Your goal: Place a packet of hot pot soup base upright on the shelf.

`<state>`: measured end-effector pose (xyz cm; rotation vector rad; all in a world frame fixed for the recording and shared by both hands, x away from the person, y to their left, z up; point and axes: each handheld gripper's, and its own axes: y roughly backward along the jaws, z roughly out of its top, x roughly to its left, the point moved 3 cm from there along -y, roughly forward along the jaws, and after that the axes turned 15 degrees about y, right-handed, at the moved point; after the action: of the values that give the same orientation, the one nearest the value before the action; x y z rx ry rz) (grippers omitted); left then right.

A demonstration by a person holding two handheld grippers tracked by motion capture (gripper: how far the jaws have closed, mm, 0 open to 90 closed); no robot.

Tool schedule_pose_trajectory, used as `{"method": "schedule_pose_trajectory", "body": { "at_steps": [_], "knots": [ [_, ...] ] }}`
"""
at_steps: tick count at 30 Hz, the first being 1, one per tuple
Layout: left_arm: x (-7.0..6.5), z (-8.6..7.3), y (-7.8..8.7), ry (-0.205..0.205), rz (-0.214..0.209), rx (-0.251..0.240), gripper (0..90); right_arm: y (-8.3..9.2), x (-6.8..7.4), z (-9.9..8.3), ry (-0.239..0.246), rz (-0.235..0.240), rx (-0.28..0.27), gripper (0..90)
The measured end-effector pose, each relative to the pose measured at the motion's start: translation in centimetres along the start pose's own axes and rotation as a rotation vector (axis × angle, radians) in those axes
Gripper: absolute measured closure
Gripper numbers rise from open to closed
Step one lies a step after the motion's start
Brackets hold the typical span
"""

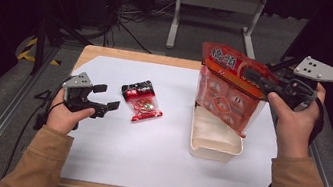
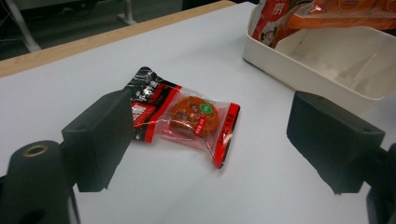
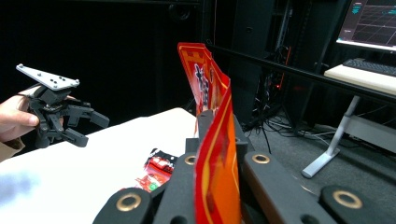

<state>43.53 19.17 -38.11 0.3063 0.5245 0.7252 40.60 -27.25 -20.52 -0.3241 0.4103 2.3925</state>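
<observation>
On the white-covered desk (image 1: pixel 144 156), the left gripper (image 1: pixel 102 99) rests at nine o'clock, jaws spread and empty, aimed at a small red-and-black snack packet (image 1: pixel 143 102) lying flat just beyond them, toward the desk's middle. At three o'clock a cream tray (image 1: pixel 214 149) sits open. Above it the right gripper (image 1: pixel 257 80), jaws pressed together on the top edge of a large orange-red bag (image 1: pixel 225 95), holds the bag hanging upright, its lower end dipping into the tray. Beyond the desk, at twelve o'clock, cables (image 1: pixel 131 17) and a grey stand (image 1: pixel 217 3) crowd the dark floor.
</observation>
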Motion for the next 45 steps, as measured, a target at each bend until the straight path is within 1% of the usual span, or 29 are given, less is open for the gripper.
{"method": "schedule_pose_trajectory", "body": {
  "at_steps": [1,2,4,6,7,11,12,16,19,21,22,27,30,34,37,39,43,44,45],
  "knots": [
    [-0.1,-0.1,0.0,0.011,-0.005,0.004,15.9,0.0,0.0,-0.1,-0.002,0.001,-0.003,89.9],
    [-0.1,-0.1,-0.1,0.013,-0.005,0.003,15.9,-0.1,0.0,-0.4,-0.009,0.002,-0.002,89.9],
    [-0.1,-0.1,-0.1,0.016,-0.005,0.004,15.9,-0.1,0.1,-0.8,-0.015,0.004,-0.004,89.9],
    [0.0,-0.1,-0.2,0.008,-0.003,0.003,15.9,-0.2,0.1,-1.1,-0.022,0.003,-0.004,89.9],
    [0.0,-0.2,-0.2,0.014,-0.002,0.003,15.9,-0.2,0.1,-1.3,-0.029,0.001,-0.004,89.9],
    [0.0,-0.2,-0.3,0.018,-0.002,0.007,15.8,-0.4,0.2,-2.0,-0.042,0.0,-0.005,89.8],
    [0.1,-0.3,-0.3,0.014,-0.001,0.01,15.8,-0.5,0.2,-2.1,-0.043,0.0,-0.007,89.8],
    [0.1,-0.3,-0.3,0.018,-0.004,0.01,15.8,-0.8,0.2,-2.8,-0.047,-0.008,0.0,89.9],
    [0.1,-0.3,-0.3,0.02,-0.006,0.011,15.7,-0.9,0.2,-3.2,-0.047,-0.021,0.005,89.8],
    [0.0,-0.4,-0.4,0.024,-0.004,0.012,15.7,-0.9,0.2,-3.4,-0.038,-0.032,0.011,89.8],
    [0.1,-0.4,-0.4,0.017,-0.004,0.013,15.6,-0.9,0.2,-3.5,-0.038,-0.036,0.015,89.8],
    [0.0,-0.4,-0.5,0.014,-0.005,0.019,15.5,-1.3,0.2,-4.3,-0.038,-0.044,0.025,89.8],
    [0.1,-0.4,-0.5,0.008,-0.004,0.02,15.5,-1.4,0.2,-4.7,-0.044,-0.045,0.029,89.8],
    [0.0,-0.5,-0.5,0.019,-0.004,0.023,15.4,-1.6,0.2,-5.4,-0.051,-0.042,0.032,89.7],
    [0.0,-0.5,-0.6,0.016,-0.005,0.025,15.4,-1.6,0.1,-5.6,-0.057,-0.04,0.029,89.7],
    [0.0,-0.5,-0.6,0.007,-0.006,0.027,15.3,-1.7,0.2,-5.8,-0.058,-0.039,0.03,89.7],
    [-0.1,-0.6,-0.7,0.008,-0.004,0.036,15.0,-1.6,0.2,-6.5,-0.067,-0.033,0.038,89.4],
    [0.0,-0.6,-0.8,0.003,-0.002,0.033,14.9,-1.6,0.2,-6.7,-0.07,-0.033,0.039,89.3],
    [-0.1,-0.7,-0.8,0.01,-0.003,0.036,14.8,-1.6,0.2,-6.9,-0.074,-0.032,0.04,89.3]
  ]
}}
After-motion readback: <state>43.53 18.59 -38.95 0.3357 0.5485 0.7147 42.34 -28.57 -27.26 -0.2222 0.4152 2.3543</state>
